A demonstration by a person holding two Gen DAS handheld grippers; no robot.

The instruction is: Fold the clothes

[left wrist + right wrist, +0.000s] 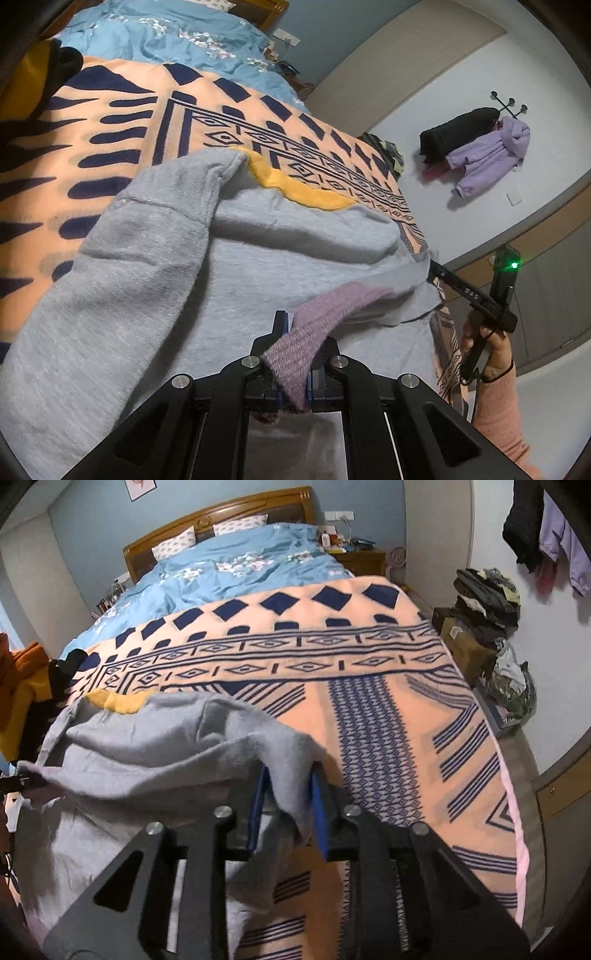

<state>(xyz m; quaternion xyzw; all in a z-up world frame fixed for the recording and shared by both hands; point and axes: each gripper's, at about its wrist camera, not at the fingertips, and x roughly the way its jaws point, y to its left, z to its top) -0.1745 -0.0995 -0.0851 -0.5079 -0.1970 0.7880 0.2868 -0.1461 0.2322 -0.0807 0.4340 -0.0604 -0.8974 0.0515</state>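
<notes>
Where a peach wool blanket with navy diamond patterns (pixel 369 709) covers the wooden-framed bed, a soft grey knitted sweater (pixel 229 266) lies spread. The left gripper (pixel 293 373) is clamped on its purple ribbed cuff (pixel 317 325); the right gripper (pixel 286 805) pinches grey fabric, fingertips partly hidden beneath it.

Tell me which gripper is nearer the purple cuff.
Left. The left gripper has its jaws shut on the purple cuff. The right gripper grips the grey sweater edge farther along, apart from the cuff.
</notes>
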